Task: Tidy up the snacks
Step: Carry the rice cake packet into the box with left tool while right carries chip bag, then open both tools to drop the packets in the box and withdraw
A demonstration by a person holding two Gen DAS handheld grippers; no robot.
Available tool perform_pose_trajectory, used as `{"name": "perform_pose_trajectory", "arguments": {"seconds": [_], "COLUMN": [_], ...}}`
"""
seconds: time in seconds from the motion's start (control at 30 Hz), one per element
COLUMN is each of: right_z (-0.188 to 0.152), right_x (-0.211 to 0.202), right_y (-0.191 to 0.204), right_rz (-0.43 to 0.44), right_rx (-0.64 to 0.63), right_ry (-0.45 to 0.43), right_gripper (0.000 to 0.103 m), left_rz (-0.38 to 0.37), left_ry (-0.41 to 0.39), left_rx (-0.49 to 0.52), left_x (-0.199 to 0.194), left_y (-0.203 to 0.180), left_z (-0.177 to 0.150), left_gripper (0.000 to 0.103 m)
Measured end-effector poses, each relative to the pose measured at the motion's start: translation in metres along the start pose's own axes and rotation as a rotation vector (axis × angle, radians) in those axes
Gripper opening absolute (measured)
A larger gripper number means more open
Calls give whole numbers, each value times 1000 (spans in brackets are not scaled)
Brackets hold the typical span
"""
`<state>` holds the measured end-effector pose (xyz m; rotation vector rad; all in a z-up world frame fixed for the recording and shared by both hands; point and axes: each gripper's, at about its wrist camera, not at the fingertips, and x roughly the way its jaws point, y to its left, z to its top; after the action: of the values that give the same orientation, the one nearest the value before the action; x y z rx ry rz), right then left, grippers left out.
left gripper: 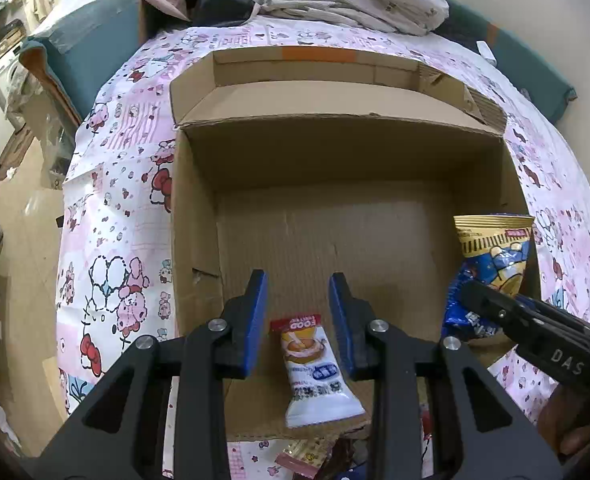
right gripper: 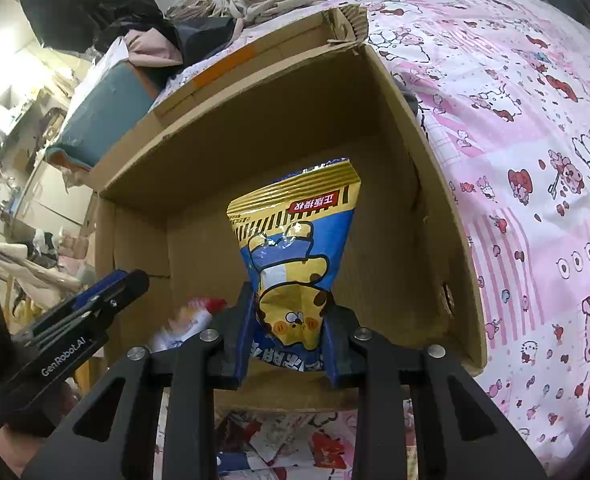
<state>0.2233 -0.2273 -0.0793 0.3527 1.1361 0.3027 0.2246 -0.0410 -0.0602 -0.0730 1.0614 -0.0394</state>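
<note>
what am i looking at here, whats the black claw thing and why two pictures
A person holds a two-finger claw in each hand; each carries a camera looking along its fingers. One picture is from the left gripper, the other from the right gripper. Both reach into an open cardboard box on a patterned pink sheet. The right one is clamped on a blue and yellow snack bag. A white packet sits between the left one's fingers, which do not seem to touch it.
</note>
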Motion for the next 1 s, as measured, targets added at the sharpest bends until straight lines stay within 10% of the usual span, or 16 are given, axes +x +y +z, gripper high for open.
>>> {"name": "perform_pose_trajectory", "arguments": {"seconds": [0.2, 0.4, 0.53, 0.6, 1.0], "right_z": [-1, 0, 0, 2, 7], "right_x": [0, -5, -12, -17, -32], "right_y": [0, 4, 4, 3, 12], "right_rz": [8, 1, 22, 31, 64], "right_rx": [8, -15, -9, 1, 11], "right_ry": [-2, -25, -63, -89, -118], "right_gripper": [33, 33, 60, 72, 73], "left_rz": [-1, 51, 41, 31, 26], "left_ry": [6, -44, -85, -91, -92], "left_rx": [-5, 16, 11, 9, -9], "left_x": [-2, -13, -23, -25, -31], "left_y": [1, 0, 1, 1, 5], "left_z": [0, -1, 2, 3, -2], "left_gripper": [33, 65, 87, 88, 88]}}
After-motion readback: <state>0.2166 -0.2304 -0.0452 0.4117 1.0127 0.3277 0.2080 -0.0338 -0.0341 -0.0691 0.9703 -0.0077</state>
